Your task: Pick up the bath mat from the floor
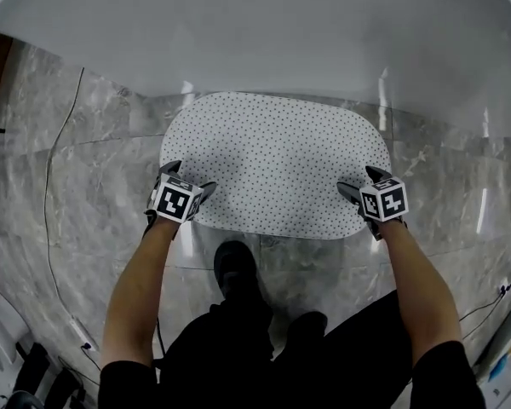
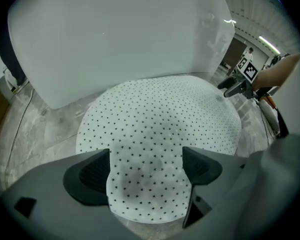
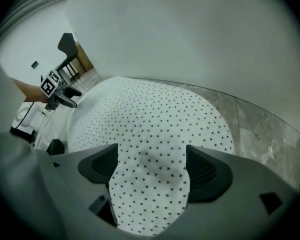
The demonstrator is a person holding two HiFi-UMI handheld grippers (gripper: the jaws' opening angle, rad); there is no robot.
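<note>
At the far left of the head view a thin black cable (image 1: 58,156) runs over the grey marble floor (image 1: 94,186). The left gripper (image 1: 190,175) hangs over the near-left corner of the bath mat (image 1: 277,160). In the left gripper view its jaws stand well apart, and the left gripper (image 2: 146,166) has only the speckled mat surface (image 2: 160,119) showing in the gap between them, with neither pad pressing on it. The mat is white with small dark dots and has rounded corners. It lies flat on the floor, its far edge close against the side of the white bathtub (image 1: 255,32) that fills the top of the head view. Just short of the mat's near edge, about midway between the two arms, is the person's dark shoe (image 1: 236,267). The right gripper (image 1: 364,180) hangs over the near-right corner of the mat. In the right gripper view the right gripper (image 3: 151,166) is likewise spread wide, with the dotted mat (image 3: 150,119) lying flat in the gap and nothing clamped. Each gripper view shows the other tool across the mat.
</note>
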